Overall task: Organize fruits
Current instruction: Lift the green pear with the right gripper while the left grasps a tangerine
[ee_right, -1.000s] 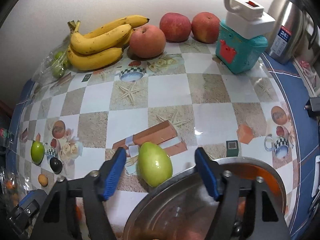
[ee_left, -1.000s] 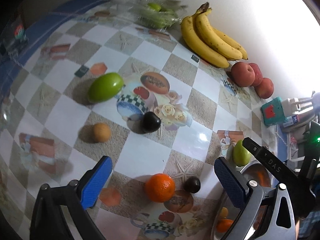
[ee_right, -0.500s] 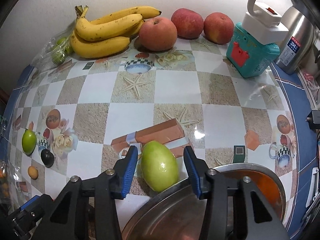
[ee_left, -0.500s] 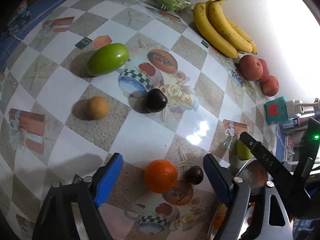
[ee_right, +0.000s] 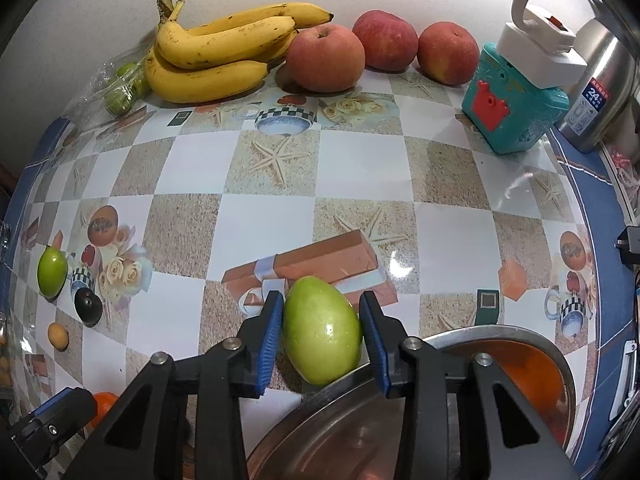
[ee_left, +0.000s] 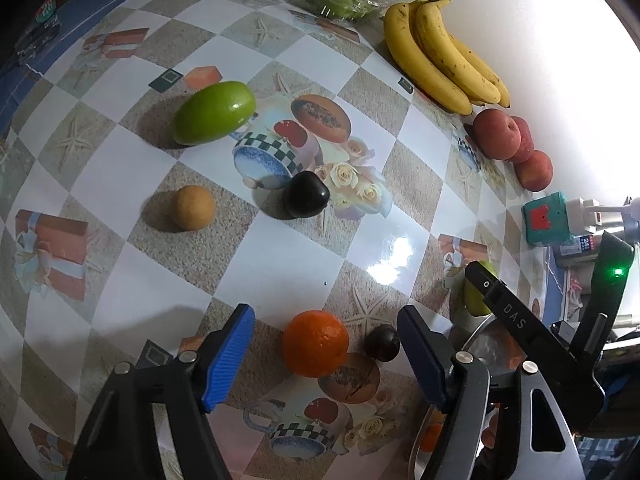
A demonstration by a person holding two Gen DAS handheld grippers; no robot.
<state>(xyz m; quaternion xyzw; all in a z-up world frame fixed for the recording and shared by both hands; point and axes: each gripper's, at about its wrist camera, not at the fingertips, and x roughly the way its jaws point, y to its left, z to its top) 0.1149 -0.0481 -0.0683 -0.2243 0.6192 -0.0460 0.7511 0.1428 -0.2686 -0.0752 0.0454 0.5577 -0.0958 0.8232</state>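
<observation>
The right tool [ee_right: 322, 330] is closing on a green mango [ee_right: 322, 330]; its blue pads [ee_right: 269, 340] sit right at the fruit's sides, the left one touching, the right one just about touching. The mango lies on the desk [ee_right: 260, 216] against the rim of a steel bowl [ee_right: 460, 334] at the near edge. The left tool [ee_left: 324, 356] is released but closing, with an orange [ee_left: 314, 342] and a small dark fruit [ee_left: 382, 342] between its jaws, untouched. Farther out lie a black fruit [ee_left: 306, 194], a tan fruit [ee_left: 194, 206] and a second green mango [ee_left: 214, 112]. Along the far edge by the wall sit bananas [ee_right: 216, 60], three apples [ee_right: 326, 58] and a teal box [ee_right: 512, 104].
</observation>
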